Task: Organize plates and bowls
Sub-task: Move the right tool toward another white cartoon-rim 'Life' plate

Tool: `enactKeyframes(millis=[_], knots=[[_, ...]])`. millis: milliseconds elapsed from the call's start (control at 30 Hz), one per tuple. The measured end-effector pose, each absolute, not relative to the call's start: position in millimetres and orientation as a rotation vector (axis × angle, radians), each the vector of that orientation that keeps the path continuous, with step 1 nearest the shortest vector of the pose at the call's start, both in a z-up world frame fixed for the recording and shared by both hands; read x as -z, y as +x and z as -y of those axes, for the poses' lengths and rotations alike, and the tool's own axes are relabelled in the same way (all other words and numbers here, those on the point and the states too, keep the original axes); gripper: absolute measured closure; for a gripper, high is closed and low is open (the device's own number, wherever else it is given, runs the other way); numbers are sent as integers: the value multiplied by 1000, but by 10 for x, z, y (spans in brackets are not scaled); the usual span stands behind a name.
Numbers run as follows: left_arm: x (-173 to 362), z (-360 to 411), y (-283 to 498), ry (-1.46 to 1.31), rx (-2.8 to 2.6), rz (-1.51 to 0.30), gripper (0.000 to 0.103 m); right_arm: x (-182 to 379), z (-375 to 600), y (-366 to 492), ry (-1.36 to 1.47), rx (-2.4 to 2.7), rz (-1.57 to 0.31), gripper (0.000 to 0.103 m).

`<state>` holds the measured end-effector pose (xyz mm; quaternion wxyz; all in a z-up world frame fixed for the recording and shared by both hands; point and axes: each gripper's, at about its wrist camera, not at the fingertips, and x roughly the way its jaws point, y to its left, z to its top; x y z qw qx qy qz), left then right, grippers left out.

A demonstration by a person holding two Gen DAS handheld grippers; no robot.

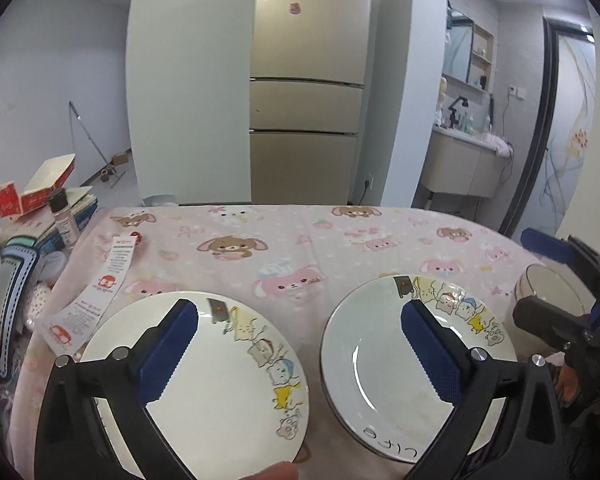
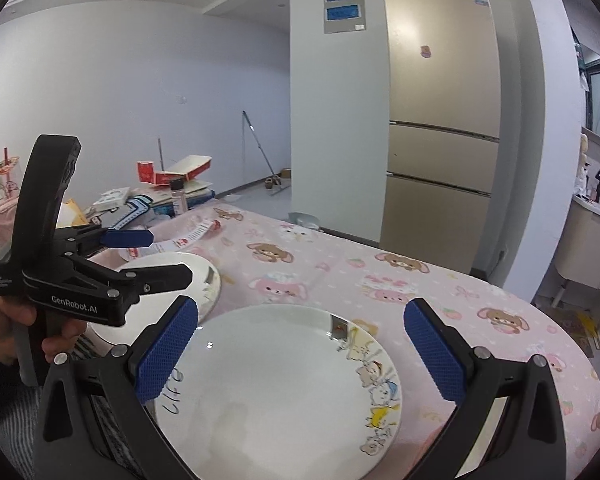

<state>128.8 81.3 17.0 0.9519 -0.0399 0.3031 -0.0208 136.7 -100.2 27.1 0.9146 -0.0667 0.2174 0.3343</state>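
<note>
Two white plates with cartoon animals on the rim lie side by side on the pink tablecloth. In the left wrist view the left plate (image 1: 216,384) is under my open left gripper (image 1: 300,352), and the right plate (image 1: 384,364) lies under its right finger. A glass bowl (image 1: 548,292) sits at the far right beside my right gripper (image 1: 572,280). In the right wrist view my open right gripper (image 2: 300,352) hovers over the right plate (image 2: 284,384); the left plate (image 2: 180,276) lies beyond, under the left gripper (image 2: 156,256).
The table (image 1: 300,240) carries a paper leaflet (image 1: 100,292) at its left. Beyond the left edge is a clutter of boxes (image 1: 48,184), a spice bottle (image 1: 64,216) and bags. A fridge (image 1: 308,80) stands behind the table.
</note>
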Motion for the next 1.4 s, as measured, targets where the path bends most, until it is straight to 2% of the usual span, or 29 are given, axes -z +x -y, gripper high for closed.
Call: enactKeyframes(millis=[300,500,733,933,1033,1400], knots=[[-517,-1209,870,-158,14,-553,0,-538,819,1358,-75,-812,-423,0],[-600,-1344,707,-123,-58,-524,0,-611,131,1567,-180,-850,-536,0],[-366,-1775,662,-211,-164,-547,0,-369,-506,1820,-267,-917,-581,0],[-32,-2055,705,-297,-190,-625,0,-81,-821,2137,-252,-961,-715,0],[28,-2063,680,-257,-239,-643,0,128,-994,2195,-346,-950,-805,0],[251,-2184,676,-352,-275,-733,0,539,-953,2321,-301,-1000,-974,0]])
